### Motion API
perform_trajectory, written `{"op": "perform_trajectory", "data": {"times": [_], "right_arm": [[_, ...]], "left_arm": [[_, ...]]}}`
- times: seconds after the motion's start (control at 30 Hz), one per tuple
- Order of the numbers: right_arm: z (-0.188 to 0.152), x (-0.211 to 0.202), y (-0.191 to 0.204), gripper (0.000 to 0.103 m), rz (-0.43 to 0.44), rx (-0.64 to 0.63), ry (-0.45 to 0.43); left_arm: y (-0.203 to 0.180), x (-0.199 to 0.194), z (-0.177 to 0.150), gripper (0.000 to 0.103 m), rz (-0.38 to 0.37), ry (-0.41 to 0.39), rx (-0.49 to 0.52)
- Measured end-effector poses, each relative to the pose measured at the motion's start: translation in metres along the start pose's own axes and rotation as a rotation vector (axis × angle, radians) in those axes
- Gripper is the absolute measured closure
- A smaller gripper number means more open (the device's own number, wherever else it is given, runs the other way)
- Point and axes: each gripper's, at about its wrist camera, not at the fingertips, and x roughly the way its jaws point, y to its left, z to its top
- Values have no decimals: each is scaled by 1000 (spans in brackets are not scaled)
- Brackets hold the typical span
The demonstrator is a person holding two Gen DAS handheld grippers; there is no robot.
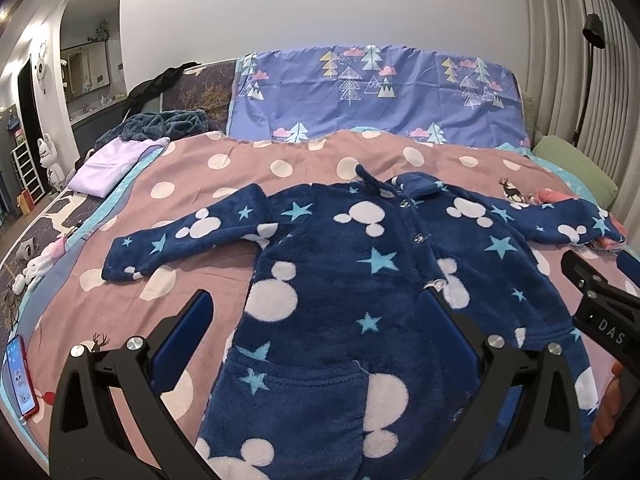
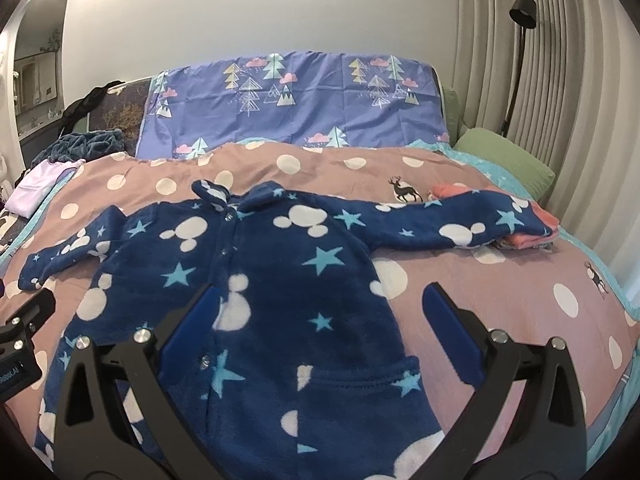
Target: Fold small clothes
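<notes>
A navy fleece child's jacket (image 1: 340, 280) with white mouse heads and blue stars lies flat on the pink dotted bedspread (image 1: 224, 280), buttoned, both sleeves spread out. It also shows in the right wrist view (image 2: 280, 280). My left gripper (image 1: 316, 304) is open and empty, hovering over the jacket's lower left part. My right gripper (image 2: 320, 300) is open and empty over the jacket's lower right edge. The right gripper's body shows at the right of the left wrist view (image 1: 600, 304). The right sleeve end (image 2: 512, 220) rests on a pile of folded clothes.
A small stack of folded pink clothes (image 2: 532, 236) sits at the right. A lilac folded cloth (image 1: 108, 164) and dark blanket (image 1: 160, 124) lie at the far left. A phone (image 1: 18, 376) lies at the left edge. A green pillow (image 2: 508, 160) and purple headboard cover (image 2: 296, 100) are behind.
</notes>
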Motion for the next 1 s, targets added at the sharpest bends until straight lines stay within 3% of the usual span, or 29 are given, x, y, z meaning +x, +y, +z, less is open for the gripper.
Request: {"op": "perform_trajectory", "data": {"times": [0.2, 1.0], "right_arm": [[1, -6, 2, 2, 7, -3, -20], [2, -6, 0, 4, 13, 6, -29]], "left_arm": [[-5, -6, 3, 1, -33, -21, 13], [-7, 11, -8, 16, -92, 30, -10]]}}
